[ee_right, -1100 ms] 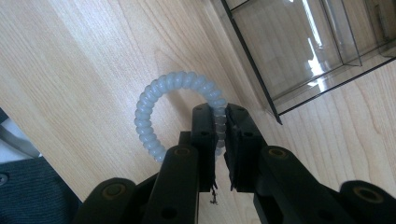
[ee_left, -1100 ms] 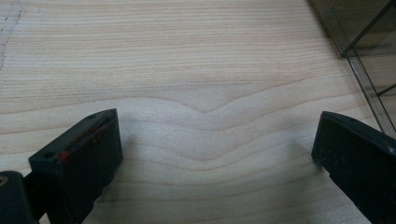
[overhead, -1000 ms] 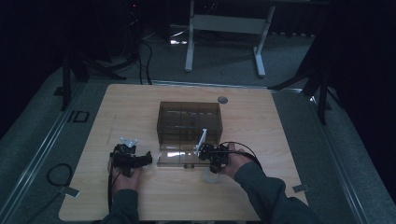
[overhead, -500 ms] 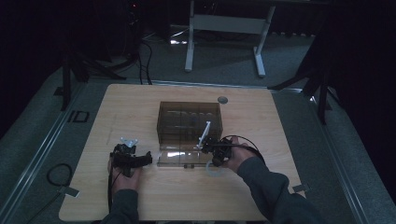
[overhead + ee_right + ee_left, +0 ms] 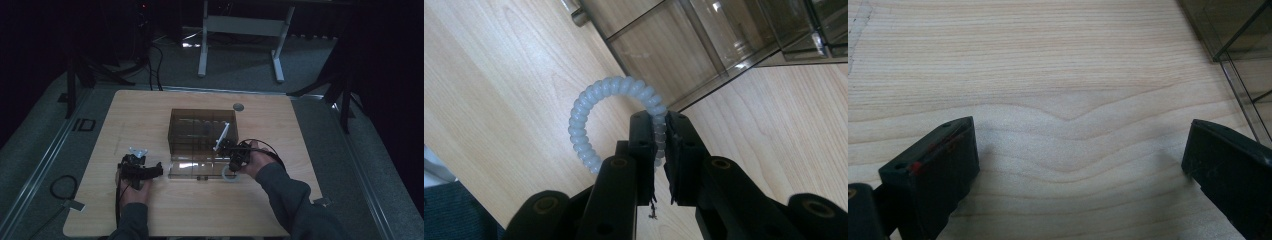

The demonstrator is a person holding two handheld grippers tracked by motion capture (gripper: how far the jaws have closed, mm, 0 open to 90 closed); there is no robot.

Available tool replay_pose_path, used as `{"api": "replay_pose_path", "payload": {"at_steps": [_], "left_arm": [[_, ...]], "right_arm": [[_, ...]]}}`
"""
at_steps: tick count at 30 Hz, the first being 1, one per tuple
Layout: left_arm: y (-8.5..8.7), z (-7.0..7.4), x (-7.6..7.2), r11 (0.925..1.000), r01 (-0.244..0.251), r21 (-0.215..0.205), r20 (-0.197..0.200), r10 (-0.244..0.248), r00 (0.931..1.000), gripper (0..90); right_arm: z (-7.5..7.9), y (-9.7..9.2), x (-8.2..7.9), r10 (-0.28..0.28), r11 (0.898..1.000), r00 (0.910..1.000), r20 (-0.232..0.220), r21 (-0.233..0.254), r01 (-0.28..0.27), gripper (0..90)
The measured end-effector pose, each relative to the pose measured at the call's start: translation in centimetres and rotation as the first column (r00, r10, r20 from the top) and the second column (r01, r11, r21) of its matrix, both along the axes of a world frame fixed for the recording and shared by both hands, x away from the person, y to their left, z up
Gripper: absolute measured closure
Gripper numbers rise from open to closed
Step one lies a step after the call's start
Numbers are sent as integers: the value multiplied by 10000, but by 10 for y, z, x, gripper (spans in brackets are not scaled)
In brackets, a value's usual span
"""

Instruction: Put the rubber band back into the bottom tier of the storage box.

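Note:
A pale, translucent spiral ring (image 5: 586,117) hangs from my right gripper (image 5: 659,120), whose jaws are shut on one side of the coil. In the high view that gripper (image 5: 234,156) is at the right front corner of a smoky clear compartment box (image 5: 202,131), with the ring (image 5: 229,174) below it, just above the wooden table (image 5: 145,115). My left gripper (image 5: 150,172) rests on the table left of the box. Its jaws (image 5: 1078,150) stand wide open over bare wood with nothing between them.
The box's clear lid (image 5: 192,170) lies flat on the table in front of the box, between the two hands. A box corner (image 5: 1243,60) is at the upper right in the left gripper view. A round grommet (image 5: 238,106) sits near the table's far edge.
My right gripper has risen a little and moved slightly toward the box with the spiral ring in it. The left hand has stayed in place.

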State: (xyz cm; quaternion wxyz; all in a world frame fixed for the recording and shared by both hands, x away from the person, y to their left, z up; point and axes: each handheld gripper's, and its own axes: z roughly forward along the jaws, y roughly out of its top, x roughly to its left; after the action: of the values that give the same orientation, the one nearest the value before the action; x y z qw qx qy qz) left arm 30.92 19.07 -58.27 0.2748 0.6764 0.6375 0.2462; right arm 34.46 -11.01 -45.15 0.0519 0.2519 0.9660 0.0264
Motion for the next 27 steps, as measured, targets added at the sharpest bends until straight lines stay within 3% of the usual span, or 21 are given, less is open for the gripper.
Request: {"api": "replay_pose_path", "payload": {"at_steps": [15,27], "left_arm": [[0,0,0,10000,-1,11,-2,1,10000,16],[0,0,0,10000,0,15,2,0,10000,16]], "right_arm": [[2,1,11,-309,9995,9993,217,32,309,825],[-6,-1,24,-523,9986,9982,302,-87,526,825]]}}
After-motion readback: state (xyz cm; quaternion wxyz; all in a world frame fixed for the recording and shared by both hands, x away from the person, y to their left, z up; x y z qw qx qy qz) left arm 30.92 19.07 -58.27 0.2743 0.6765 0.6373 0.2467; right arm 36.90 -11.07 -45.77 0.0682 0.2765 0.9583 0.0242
